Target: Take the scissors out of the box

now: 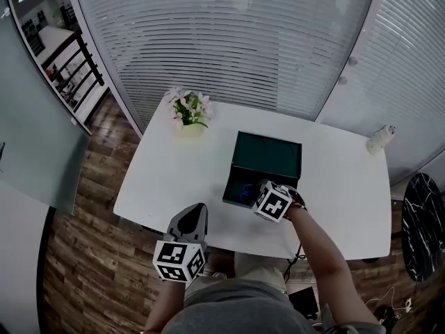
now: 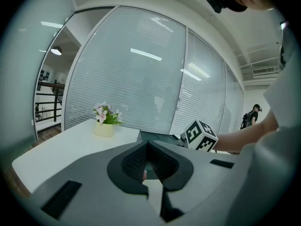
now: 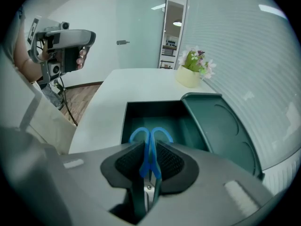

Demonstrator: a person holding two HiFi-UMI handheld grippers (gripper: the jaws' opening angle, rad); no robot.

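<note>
A dark green box (image 1: 240, 199) stands open in the middle of the white table (image 1: 174, 179), its lid (image 1: 268, 157) laid back toward the window. Blue-handled scissors (image 3: 149, 140) stand upright in the box (image 3: 155, 113), handle loops upward. My right gripper (image 3: 148, 149) reaches steeply down into the box, and its pads are shut on the scissors' handles just below the loops. In the head view that gripper (image 1: 252, 192) sits at the box's near end. My left gripper (image 1: 195, 211) hovers over the table's near edge, left of the box, shut and holding nothing (image 2: 148, 147).
A pot of pink flowers (image 1: 189, 113) stands at the far left of the table. A small white object (image 1: 380, 139) sits at the far right corner. Window blinds run behind the table. A dark round table (image 1: 421, 221) is to the right.
</note>
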